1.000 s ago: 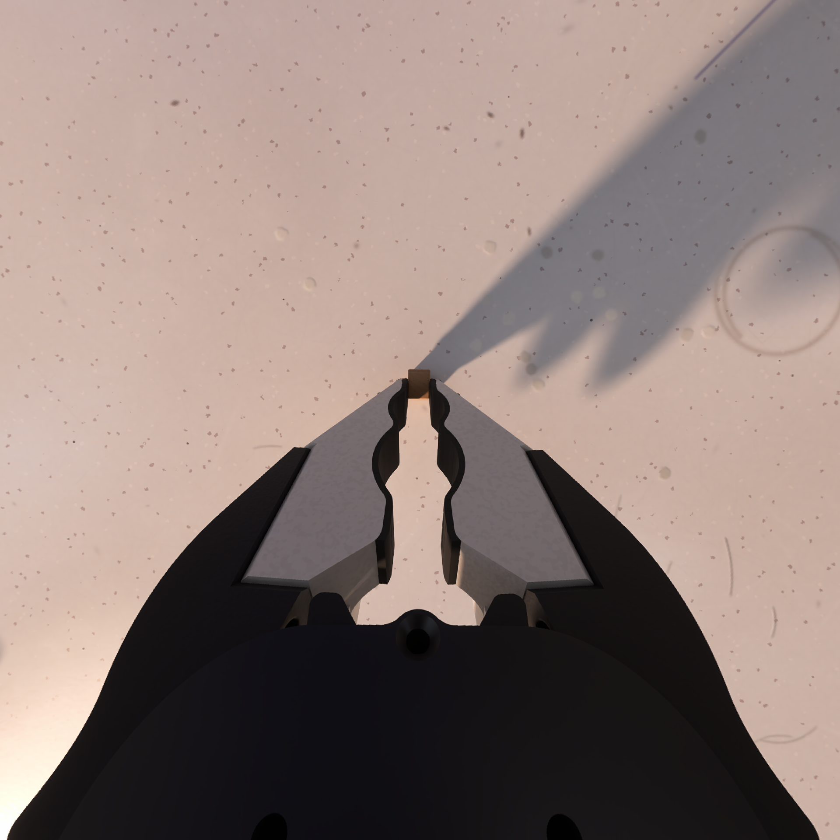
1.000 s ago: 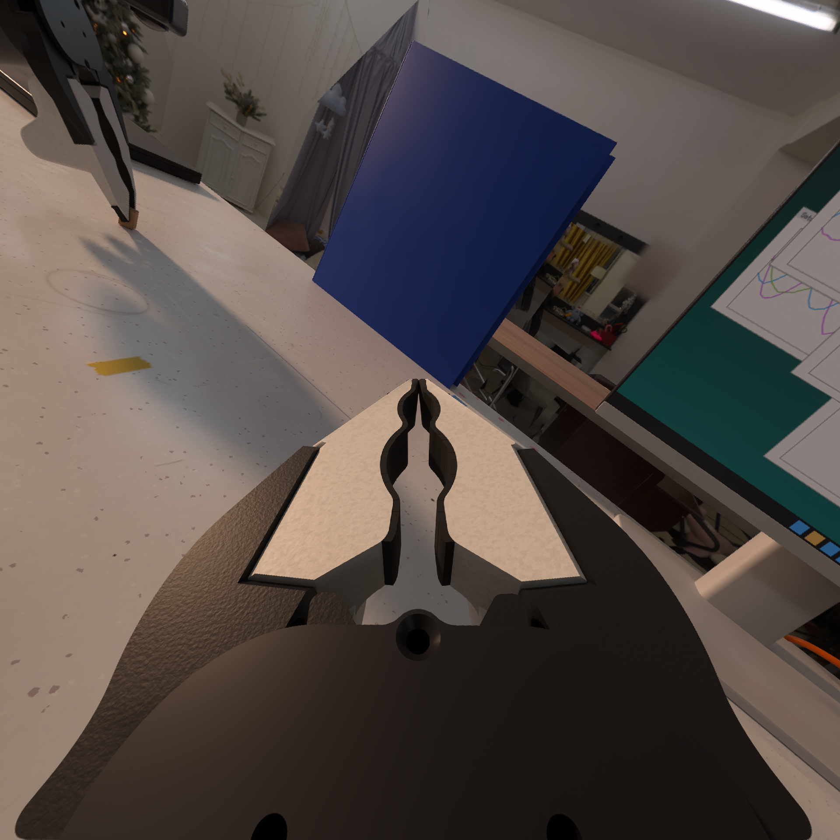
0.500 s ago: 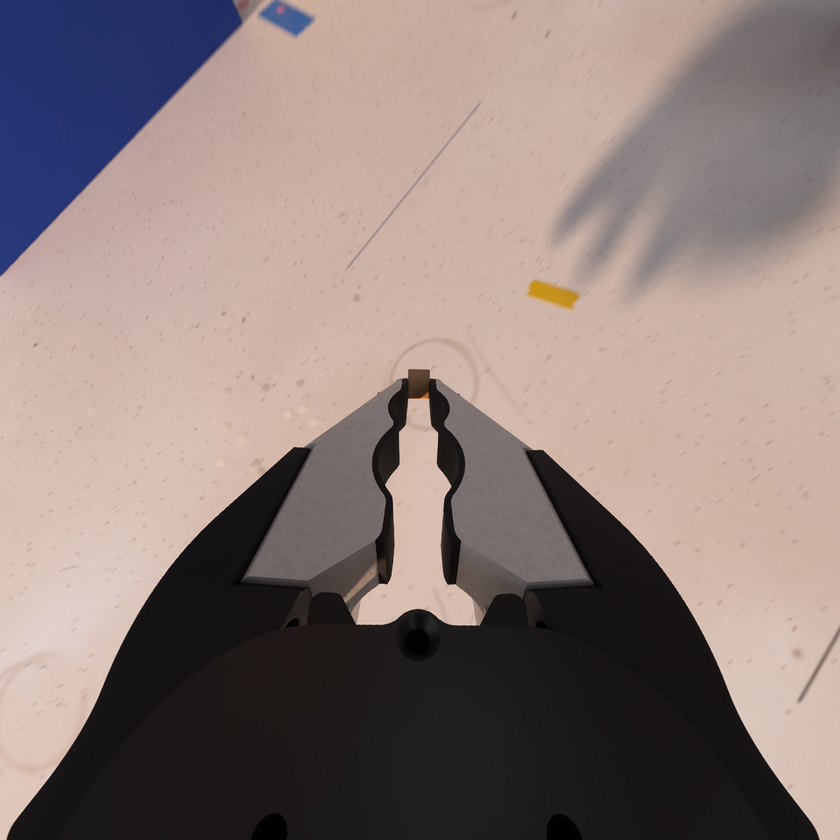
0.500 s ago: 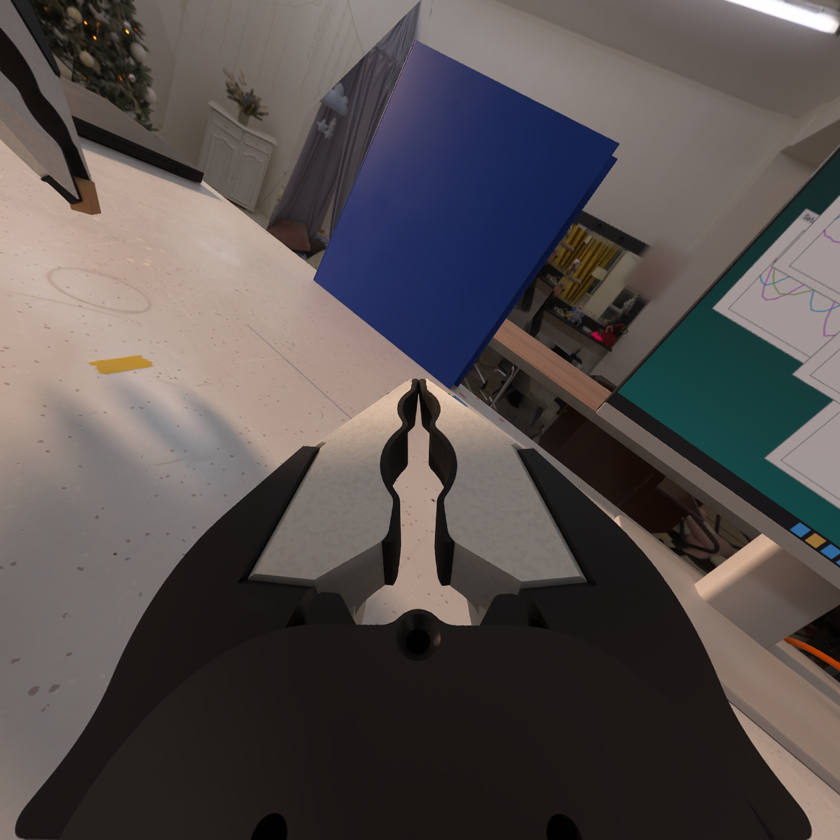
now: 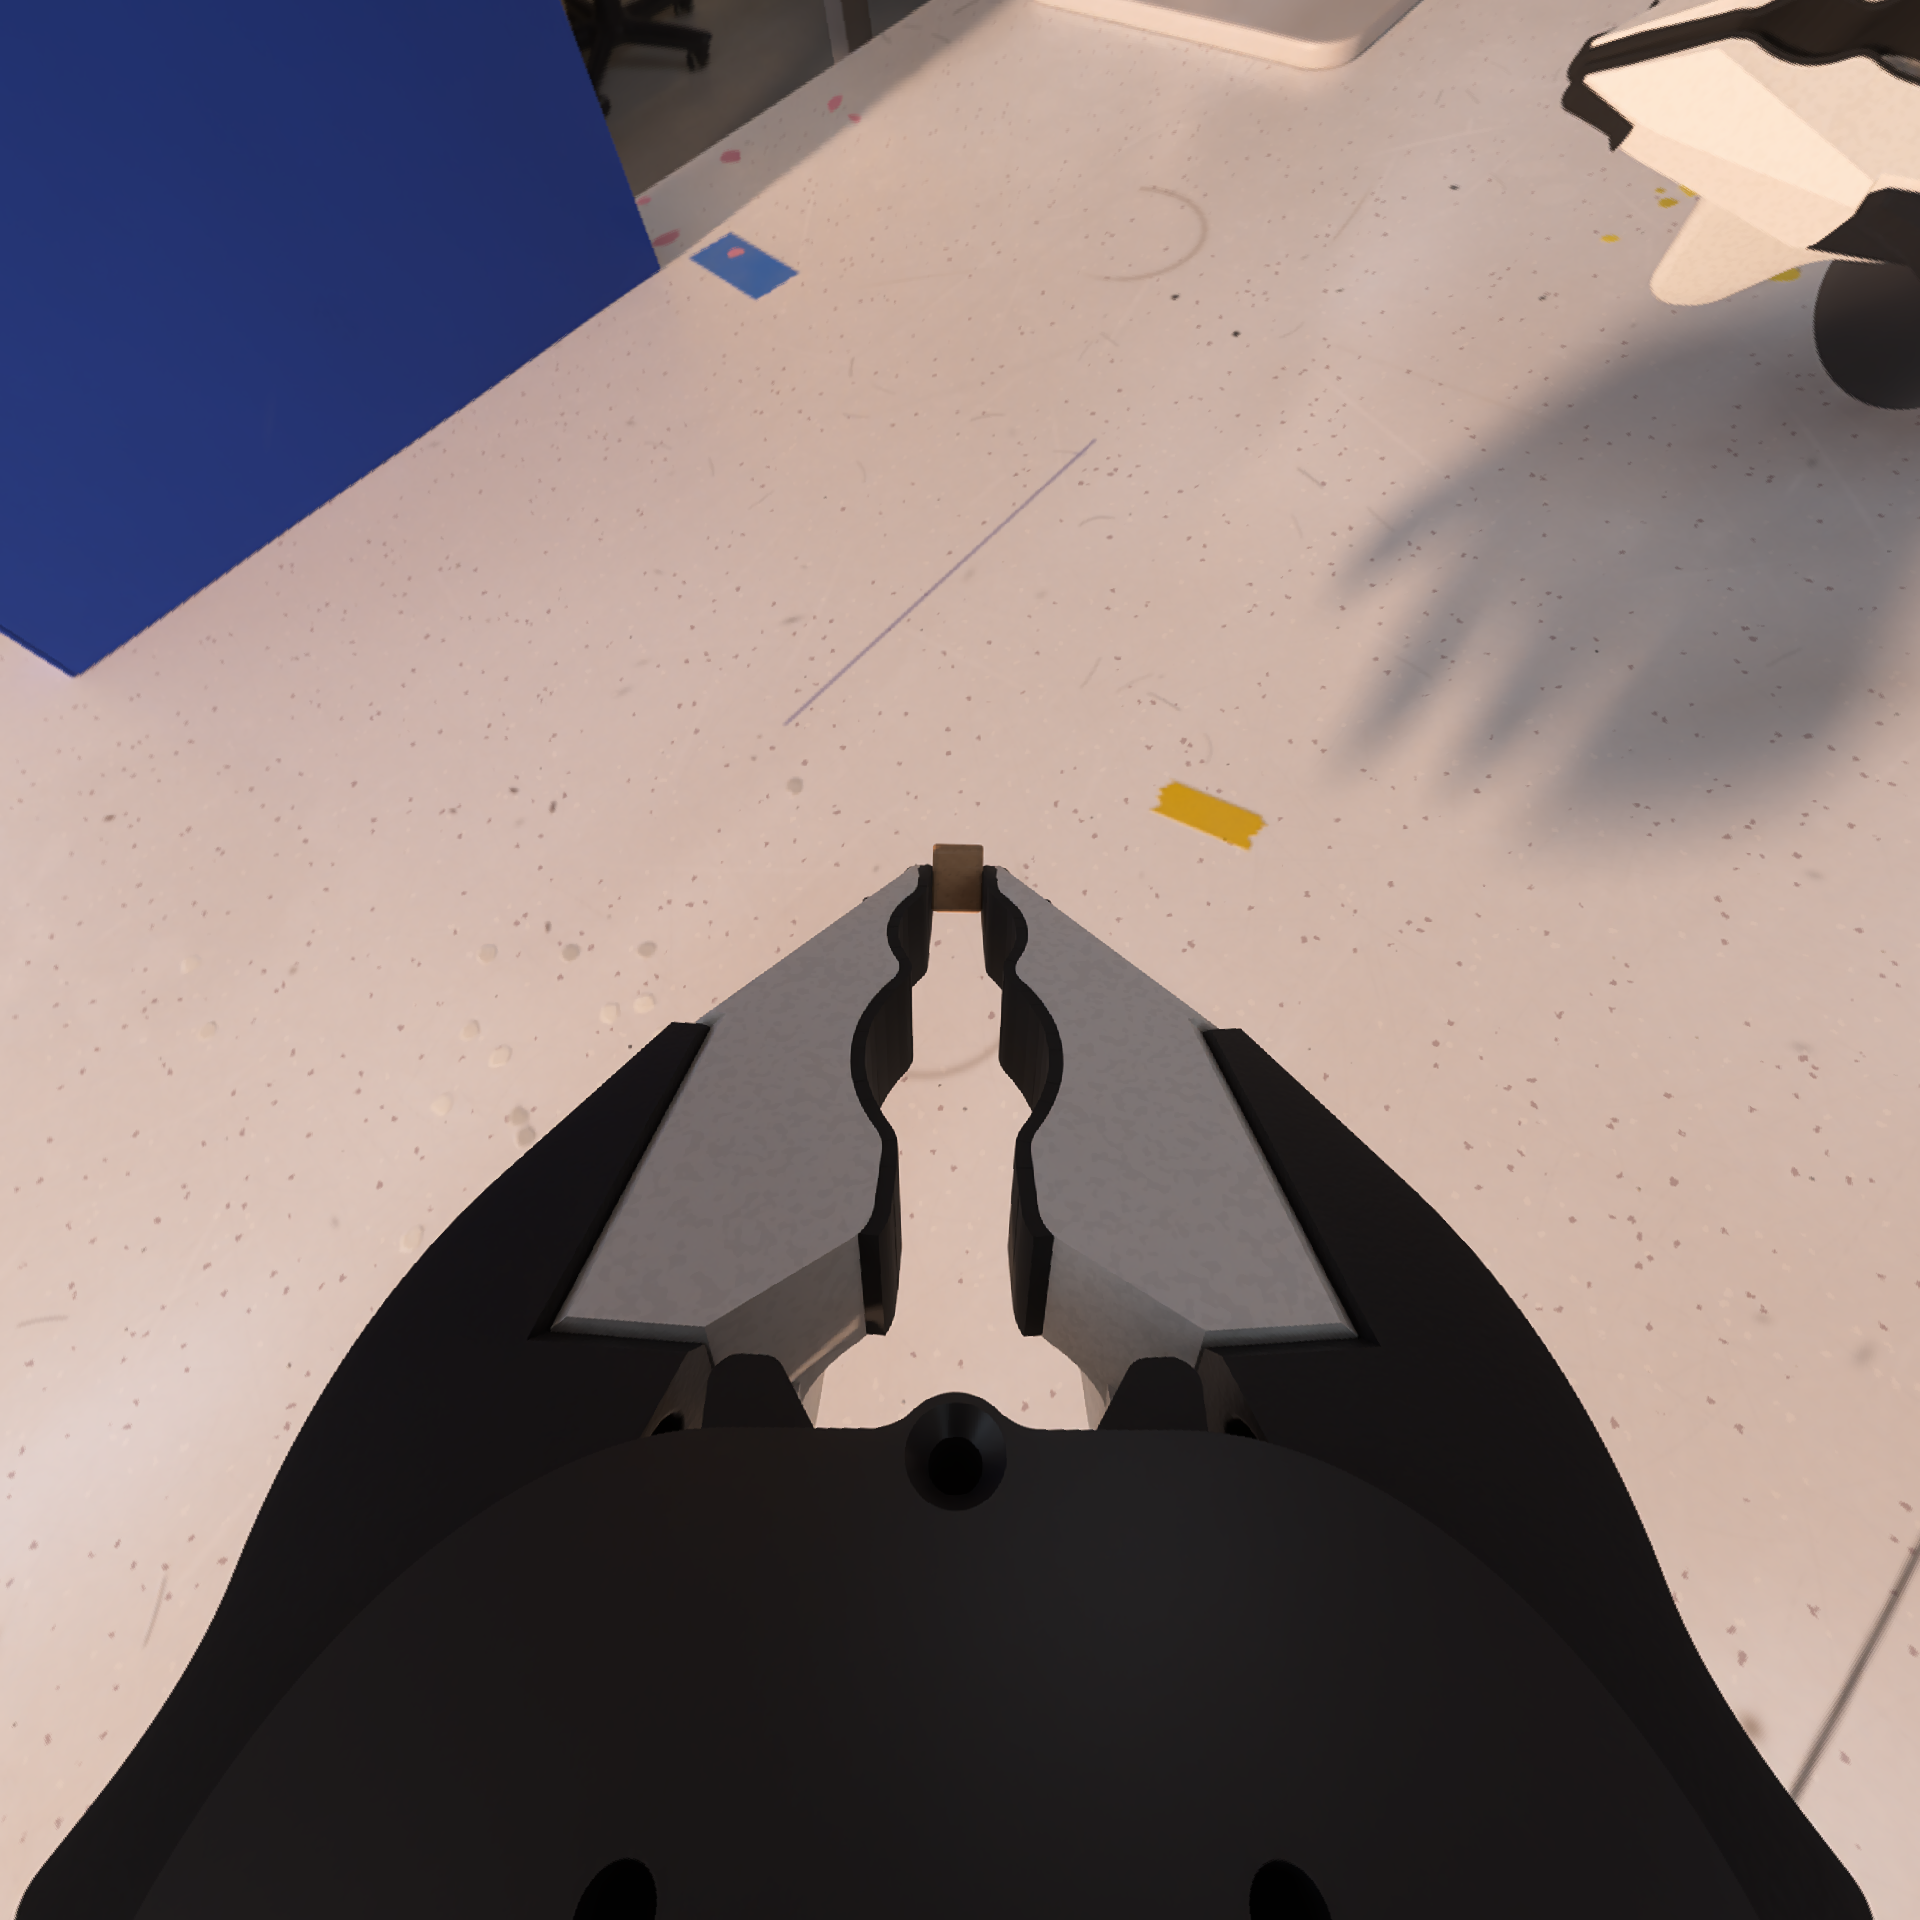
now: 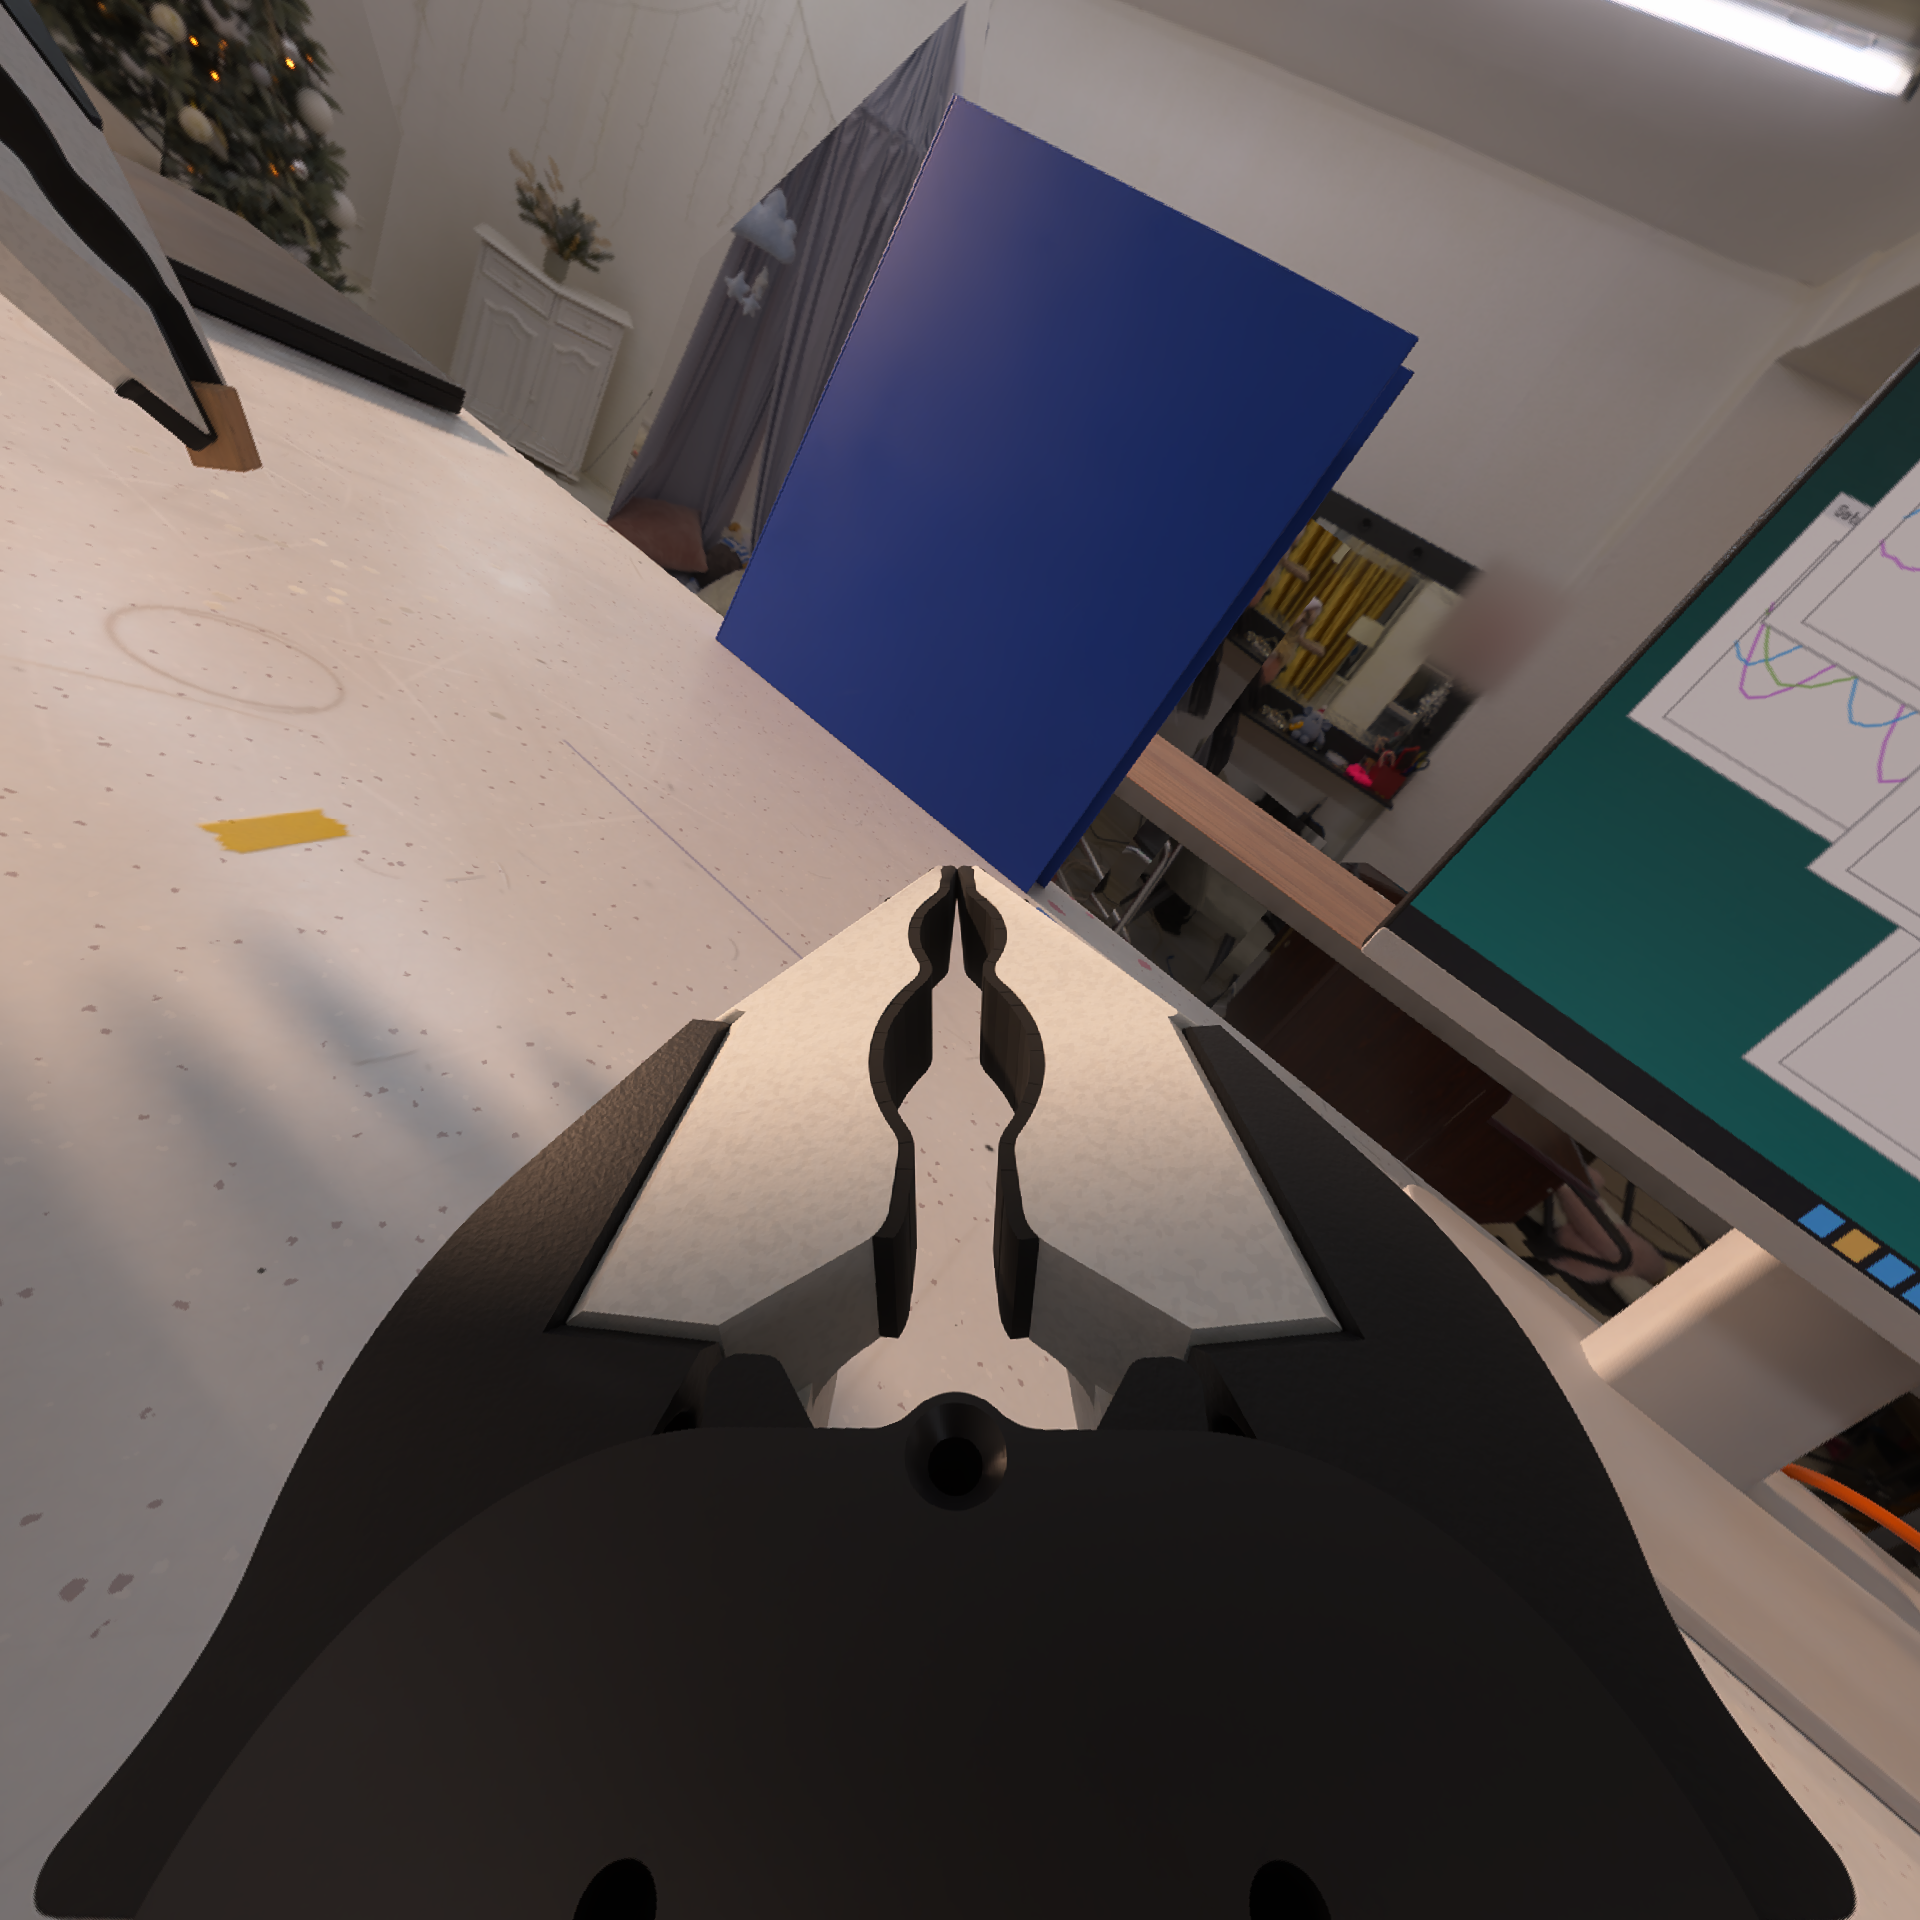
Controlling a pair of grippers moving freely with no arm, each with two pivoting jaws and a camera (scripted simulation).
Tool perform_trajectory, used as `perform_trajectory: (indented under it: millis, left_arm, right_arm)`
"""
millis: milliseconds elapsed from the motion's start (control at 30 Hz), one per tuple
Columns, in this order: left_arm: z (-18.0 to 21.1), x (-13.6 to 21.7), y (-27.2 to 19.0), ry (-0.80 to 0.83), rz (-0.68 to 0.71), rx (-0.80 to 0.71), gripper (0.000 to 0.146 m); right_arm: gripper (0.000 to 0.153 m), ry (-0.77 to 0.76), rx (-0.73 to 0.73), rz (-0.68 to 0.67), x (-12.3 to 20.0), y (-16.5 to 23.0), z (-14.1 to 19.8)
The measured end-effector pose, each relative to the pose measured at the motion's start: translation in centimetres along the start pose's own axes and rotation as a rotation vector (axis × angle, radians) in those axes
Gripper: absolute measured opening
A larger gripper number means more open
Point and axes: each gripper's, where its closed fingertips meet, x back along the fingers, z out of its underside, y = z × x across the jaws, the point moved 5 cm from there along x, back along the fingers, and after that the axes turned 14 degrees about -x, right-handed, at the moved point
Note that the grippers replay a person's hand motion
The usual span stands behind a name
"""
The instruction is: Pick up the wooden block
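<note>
Left wrist view: block held above the tabletop

Left tongs [image 5: 957, 881] pinch the small tan wooden block [image 5: 957, 877] between their tips, clear of the speckled white tabletop [image 5: 520, 831]. Compared with a second ago, the view has pulled back, revealing a blue panel [image 5: 260, 291] and yellow tape strip [image 5: 1208, 814]. Right tongs [image 6: 957, 883] sit pressed together, empty.

Open tabletop [image 5: 1039, 644] ahead — passable | blue panel [image 5: 260, 312] blocks far-left — monitor [image 6: 1662, 883] blocks right
</note>
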Motion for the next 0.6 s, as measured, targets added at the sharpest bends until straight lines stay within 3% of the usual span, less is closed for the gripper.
perform_trajectory:
  millis: [600]
  left_arm:
    - [0.39, -0.32, -0.65, -0.005, 0.014, -0.024, 0.009]
  right_arm:
    - [0.000, 0.004, 0.007, -0.005, -0.06, 0.09, 0.05]
